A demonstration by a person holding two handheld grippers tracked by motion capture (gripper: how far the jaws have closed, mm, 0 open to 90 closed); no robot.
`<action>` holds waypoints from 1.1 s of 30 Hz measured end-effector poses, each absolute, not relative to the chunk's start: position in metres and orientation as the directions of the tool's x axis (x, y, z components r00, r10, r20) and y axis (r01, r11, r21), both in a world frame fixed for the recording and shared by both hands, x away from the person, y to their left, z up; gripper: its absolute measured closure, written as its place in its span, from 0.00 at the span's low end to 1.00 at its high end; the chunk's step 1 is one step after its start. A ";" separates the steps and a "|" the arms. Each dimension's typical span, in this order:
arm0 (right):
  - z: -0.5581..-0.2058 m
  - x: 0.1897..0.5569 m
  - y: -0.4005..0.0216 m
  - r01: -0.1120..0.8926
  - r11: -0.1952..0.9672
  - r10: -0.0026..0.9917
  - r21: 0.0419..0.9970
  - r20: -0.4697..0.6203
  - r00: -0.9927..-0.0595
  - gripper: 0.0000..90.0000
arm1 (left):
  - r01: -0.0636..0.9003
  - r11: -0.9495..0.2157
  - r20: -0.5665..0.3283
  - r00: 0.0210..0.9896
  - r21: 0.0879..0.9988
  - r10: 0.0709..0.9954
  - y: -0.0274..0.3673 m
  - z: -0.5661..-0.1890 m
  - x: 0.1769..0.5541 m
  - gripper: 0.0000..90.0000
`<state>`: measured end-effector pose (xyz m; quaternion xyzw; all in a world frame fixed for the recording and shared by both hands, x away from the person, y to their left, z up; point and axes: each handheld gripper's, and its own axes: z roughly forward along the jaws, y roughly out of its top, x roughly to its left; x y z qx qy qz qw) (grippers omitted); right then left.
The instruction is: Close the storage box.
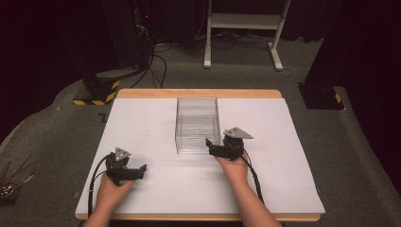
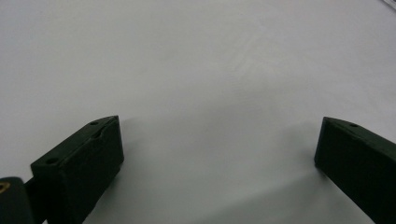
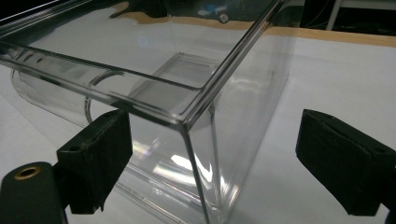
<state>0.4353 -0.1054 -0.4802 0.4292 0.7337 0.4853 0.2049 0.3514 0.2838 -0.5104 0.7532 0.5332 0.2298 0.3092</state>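
A: Where does your right gripper point(image 1: 216, 146) stand?

B: At the near right corner of the clear box point(image 1: 197, 124), which sits in the middle of the white table point(image 1: 283, 165). In the right gripper view the jaws are spread wide, the corner of the clear box point(image 3: 196, 126) between them, one jaw against the near wall and the other well off to the side. Nothing is clamped.

A: And your left gripper point(image 1: 135, 173)?

B: Low over the near left part of the table, well apart from the box. Its own view has both jaws parted with bare table point(image 2: 196, 70) between them.

A: What could go wrong if you close now?

B: You are astride a corner, not a flat wall. I judge the jaws would squeeze across the angle and slide off, or swing the box round on the smooth sheet. The walls look thin and slick, so a pinch on the rim alone could tip it toward you.

A: So?

B: Shift onto one wall before closing, and bring your left gripper nearer to steady the far side.
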 end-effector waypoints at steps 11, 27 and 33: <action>-0.481 0.440 -0.103 0.441 0.163 0.830 0.883 0.118 -0.545 0.14 | 0.661 -0.240 0.016 0.326 0.711 0.945 0.284 -0.510 0.351 0.01; -0.479 0.430 -0.108 0.440 0.181 0.816 0.879 0.115 -0.566 0.15 | 0.662 -0.238 0.014 0.326 0.711 0.945 0.284 -0.511 0.352 0.01; -0.478 0.423 -0.112 0.434 0.184 0.811 0.882 0.114 -0.574 0.15 | 0.660 -0.236 0.015 0.323 0.713 0.946 0.283 -0.511 0.351 0.01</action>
